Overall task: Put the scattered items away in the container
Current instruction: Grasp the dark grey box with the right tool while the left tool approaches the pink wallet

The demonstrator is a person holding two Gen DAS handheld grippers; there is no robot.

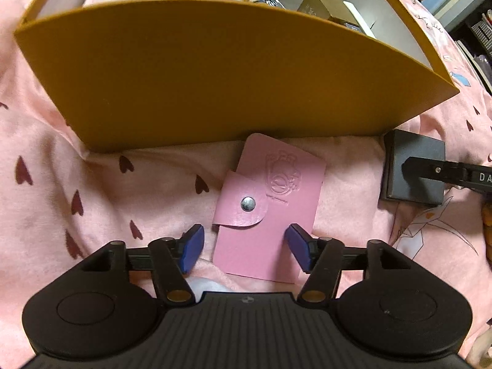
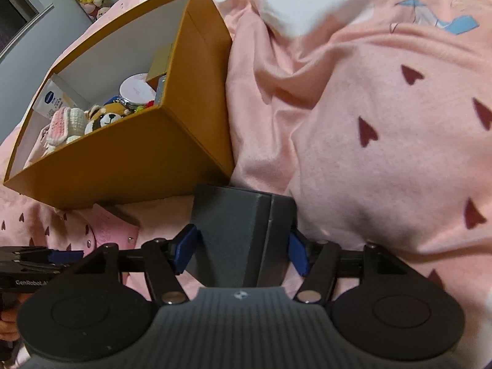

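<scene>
A pink card holder (image 1: 264, 203) with a metal snap lies flat on the pink bedspread just in front of the orange box (image 1: 215, 73). My left gripper (image 1: 244, 246) is open, its blue pads either side of the holder's near end, the right pad at its edge. A dark grey box (image 2: 243, 233) sits on the bed by the orange box's (image 2: 129, 160) corner. My right gripper (image 2: 241, 250) has its blue pads against both sides of the grey box. The grey box also shows in the left wrist view (image 1: 412, 166). The holder shows partly in the right wrist view (image 2: 110, 224).
The orange box holds crocheted toys (image 2: 70, 123), a plush (image 2: 107, 117), a jar (image 2: 138, 92) and small cartons. The pink bedspread (image 2: 384, 153) with dark hearts rises in folds to the right. A white patch (image 2: 307, 3) lies far back.
</scene>
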